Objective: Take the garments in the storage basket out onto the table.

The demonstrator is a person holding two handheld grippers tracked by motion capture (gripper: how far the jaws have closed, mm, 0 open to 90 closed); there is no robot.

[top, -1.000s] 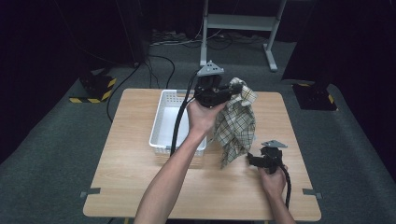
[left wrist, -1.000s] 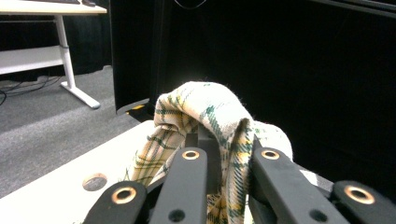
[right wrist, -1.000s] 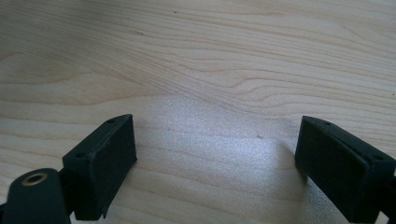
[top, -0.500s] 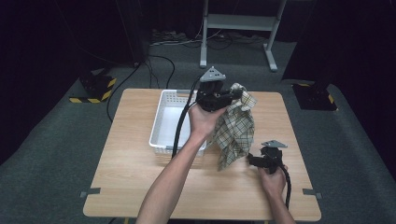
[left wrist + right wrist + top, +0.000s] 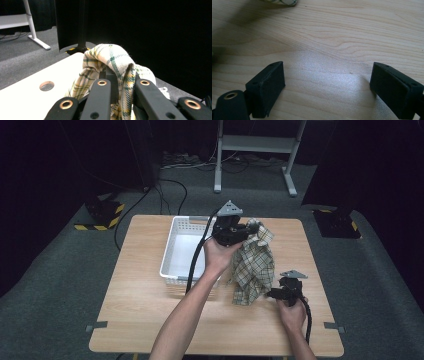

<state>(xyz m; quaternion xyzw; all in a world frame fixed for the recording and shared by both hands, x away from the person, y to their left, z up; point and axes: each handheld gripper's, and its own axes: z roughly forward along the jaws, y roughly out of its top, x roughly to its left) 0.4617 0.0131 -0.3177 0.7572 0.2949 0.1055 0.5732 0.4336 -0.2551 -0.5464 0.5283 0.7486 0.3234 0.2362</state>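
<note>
While the left gripper [image 5: 235, 231] hung high above the middle of the table [image 5: 140, 320] in the high view, its jaws were clamped on a bunched fold of the plaid cloth [image 5: 254, 265]. That cloth drooped from the grip down and to the right, its lower end reaching the wood just left of the right gripper [image 5: 280, 293]; whether the hem actually touched the top I could not tell. A black cable [image 5: 194, 265] ran from the left gripper down along the forearm [image 5: 185, 320], which crossed up from the bottom centre of the frame.

A white basket [image 5: 167, 260] stood left of centre on the table, partly behind the raised hand and apart from the cloth.

At lower right of the high view the right hand [image 5: 292, 312] held its gripper low over the wood, the grey plate [image 5: 292, 274] on top, the tool pointing left toward the cloth's lower end.

From the left gripper view the cloth [image 5: 112, 65] filled the centre, wrapped up and over between the two black jaws, green and yellow checks on cream. A pale table corner with a round hole [image 5: 46, 85] sat at lower left, grey carpet [image 5: 22, 50] behind it and a white frame leg [image 5: 35, 37] at upper left.

From the right gripper view the jaws stood wide apart with nothing between them, hovering close over bare wood [image 5: 337, 40]. A scrap of the cloth [image 5: 280, 2] showed at the top edge, left of centre.
</note>
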